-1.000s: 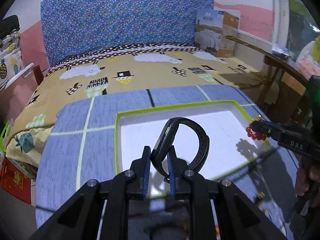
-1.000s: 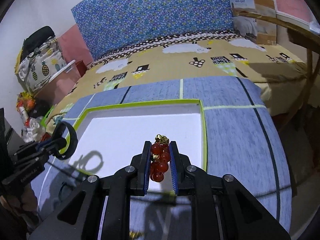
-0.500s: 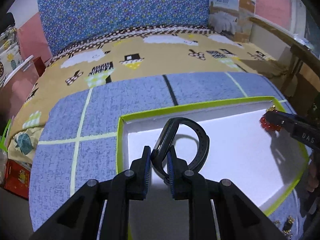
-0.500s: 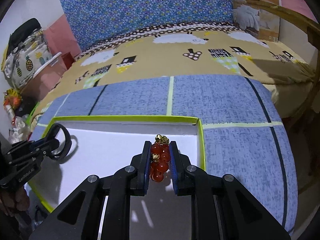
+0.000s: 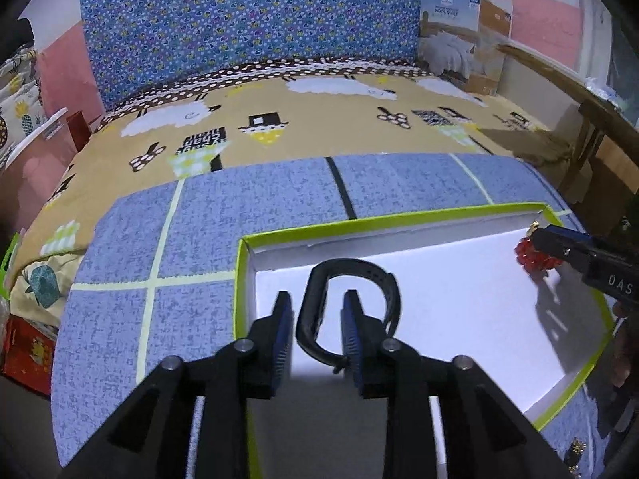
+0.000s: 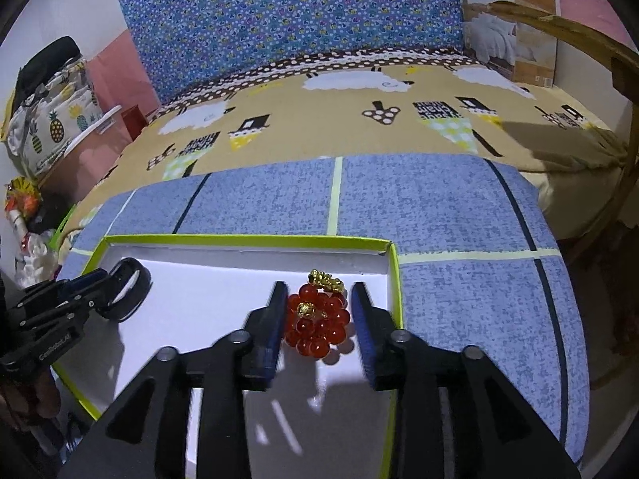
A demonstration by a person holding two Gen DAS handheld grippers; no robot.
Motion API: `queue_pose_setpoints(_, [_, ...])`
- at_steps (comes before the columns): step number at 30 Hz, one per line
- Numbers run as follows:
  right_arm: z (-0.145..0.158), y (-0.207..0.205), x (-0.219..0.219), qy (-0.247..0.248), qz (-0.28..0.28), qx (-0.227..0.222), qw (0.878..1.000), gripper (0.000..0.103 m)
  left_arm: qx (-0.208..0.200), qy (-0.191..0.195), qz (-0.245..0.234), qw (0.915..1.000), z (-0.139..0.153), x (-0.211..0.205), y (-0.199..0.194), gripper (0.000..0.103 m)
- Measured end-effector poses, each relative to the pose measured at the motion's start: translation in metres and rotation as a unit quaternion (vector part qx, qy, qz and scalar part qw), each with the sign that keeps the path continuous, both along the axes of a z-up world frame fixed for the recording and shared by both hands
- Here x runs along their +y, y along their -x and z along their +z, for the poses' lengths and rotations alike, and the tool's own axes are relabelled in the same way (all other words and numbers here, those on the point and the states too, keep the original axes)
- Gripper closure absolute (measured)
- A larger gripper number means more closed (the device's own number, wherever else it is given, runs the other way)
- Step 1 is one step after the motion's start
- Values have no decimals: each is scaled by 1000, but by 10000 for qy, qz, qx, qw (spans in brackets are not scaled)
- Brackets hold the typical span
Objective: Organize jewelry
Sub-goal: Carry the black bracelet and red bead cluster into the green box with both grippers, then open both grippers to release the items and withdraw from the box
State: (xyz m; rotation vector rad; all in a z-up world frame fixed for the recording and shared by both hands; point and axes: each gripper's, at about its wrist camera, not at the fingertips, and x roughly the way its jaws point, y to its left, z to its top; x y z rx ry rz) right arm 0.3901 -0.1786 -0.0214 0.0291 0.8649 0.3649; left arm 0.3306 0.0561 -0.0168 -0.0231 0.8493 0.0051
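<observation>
A white tray with a lime-green rim (image 5: 359,223) (image 6: 247,239) lies on a blue mat. My left gripper (image 5: 315,315) is open over the tray's near left part, with a black wristband (image 5: 351,275) resting between its fingers. It also shows in the right wrist view (image 6: 127,291). My right gripper (image 6: 317,315) is open over the tray's right end, and a red bead bracelet with gold charms (image 6: 319,319) lies on the tray floor between its fingers. The bracelet also shows in the left wrist view (image 5: 533,257).
The blue mat (image 5: 199,239) with taped lines covers a bed with a yellow patterned sheet (image 5: 319,119). A blue headboard and a quilt box (image 5: 463,40) stand behind. Small gold pieces (image 5: 575,449) lie on the mat beside the tray. A wooden frame (image 6: 615,80) stands right.
Both grippers lowered into the tray and opened. The wristband and the bead bracelet were let go and now rest on the tray floor between the fingers.
</observation>
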Motion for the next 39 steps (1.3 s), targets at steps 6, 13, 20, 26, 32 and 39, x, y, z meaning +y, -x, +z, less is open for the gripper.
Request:
queue_pose_setpoints(6, [11, 14, -3, -76, 37, -132, 9999, 65, -127, 18, -52, 9999, 7, 0, 11, 71])
queue_pose_setpoints(13, [31, 57, -11, -206, 67, -405, 9989, 65, -498, 58, -133, 9987, 27, -1, 51, 71])
queue_pose_setpoints(20, [42, 123, -19, -268, 186, -690, 9971, 65, -902, 137, -279, 9954, 44, -4, 115, 71])
queue_pose_setpoints(26, [48, 173, -26, -330, 217, -890, 9952, 65, -1099, 189, -377, 9930, 46, -10, 163, 71])
queue_pose_setpoints(32, [48, 213, -32, -373, 222, -996, 9941, 65, -1221, 174, -369, 9917, 43, -14, 200, 71])
queue_pose_setpoints(39, [42, 254, -30, -327, 280, -1103, 9930, 65, -1283, 235, -443, 9905, 37, -16, 236, 71])
